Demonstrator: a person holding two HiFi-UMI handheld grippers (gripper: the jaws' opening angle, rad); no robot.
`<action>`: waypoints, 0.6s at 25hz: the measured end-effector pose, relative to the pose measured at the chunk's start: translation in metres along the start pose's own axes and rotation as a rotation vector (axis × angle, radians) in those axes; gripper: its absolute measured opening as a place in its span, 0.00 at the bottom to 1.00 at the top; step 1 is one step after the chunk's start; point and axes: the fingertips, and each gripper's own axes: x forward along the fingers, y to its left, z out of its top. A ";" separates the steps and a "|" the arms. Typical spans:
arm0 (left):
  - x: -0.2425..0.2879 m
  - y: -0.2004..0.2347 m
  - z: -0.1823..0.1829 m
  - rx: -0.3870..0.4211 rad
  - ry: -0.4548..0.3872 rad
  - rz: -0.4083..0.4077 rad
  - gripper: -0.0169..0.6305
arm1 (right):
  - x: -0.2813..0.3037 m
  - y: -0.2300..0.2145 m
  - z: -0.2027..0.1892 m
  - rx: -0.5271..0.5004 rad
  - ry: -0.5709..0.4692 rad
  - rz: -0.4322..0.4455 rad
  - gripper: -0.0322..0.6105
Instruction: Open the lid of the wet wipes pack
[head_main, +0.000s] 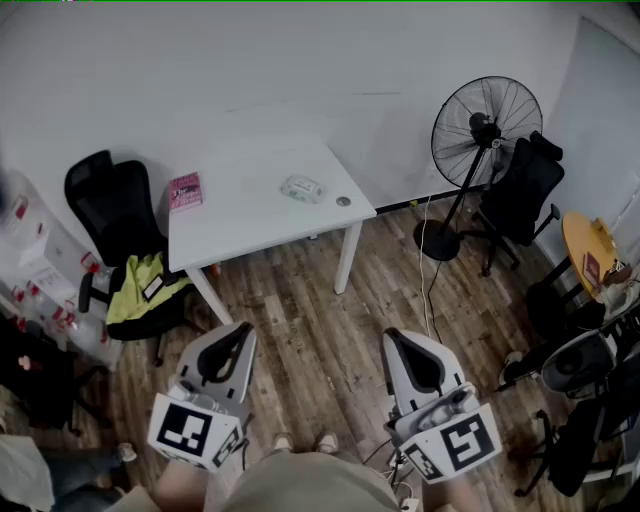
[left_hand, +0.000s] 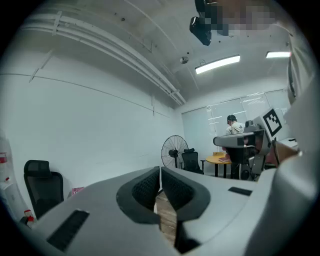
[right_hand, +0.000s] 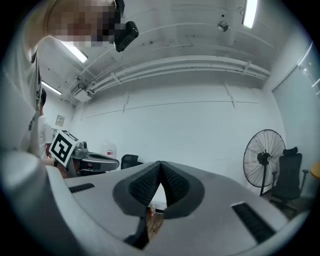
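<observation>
Head view, person standing on the wooden floor (head_main: 300, 340) well apart from the white table (head_main: 240, 225). The wet wipes pack (head_main: 302, 188) lies flat on the tabletop toward the table's right end, between the far edge and the near edge, with a small round object (head_main: 343, 201) just beside it on the side of the near right corner. A pink book (head_main: 186, 190) lies apart from both at the left edge. The pack's lid is too small to make out here. The left gripper (head_main: 245, 330) and the right gripper (head_main: 391, 336) are held level, side by side and low in the view, both pointing toward the table. Each gripper view shows its ribbed pads meeting at the tips with nothing between them, so both are clenched and empty. A black office chair (head_main: 115, 205) stands off the table's left end and a standing fan (head_main: 487, 130) off its right. Judged step: the approach, before any contact; the lid is not yet reached. The next move probably calls for closing the gap to the table's near edge, parting the jaws, steadying the pack with one gripper and catching the lid's free lip with the other.
</observation>
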 end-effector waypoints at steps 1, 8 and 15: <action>0.000 -0.001 0.000 0.002 0.002 0.001 0.07 | 0.000 -0.001 0.001 0.008 -0.005 -0.001 0.09; 0.000 -0.011 -0.002 0.000 0.013 0.011 0.07 | -0.009 -0.012 0.001 0.043 -0.029 -0.002 0.09; 0.007 -0.023 -0.003 0.000 0.022 0.019 0.07 | -0.018 -0.028 0.004 0.060 -0.082 -0.017 0.12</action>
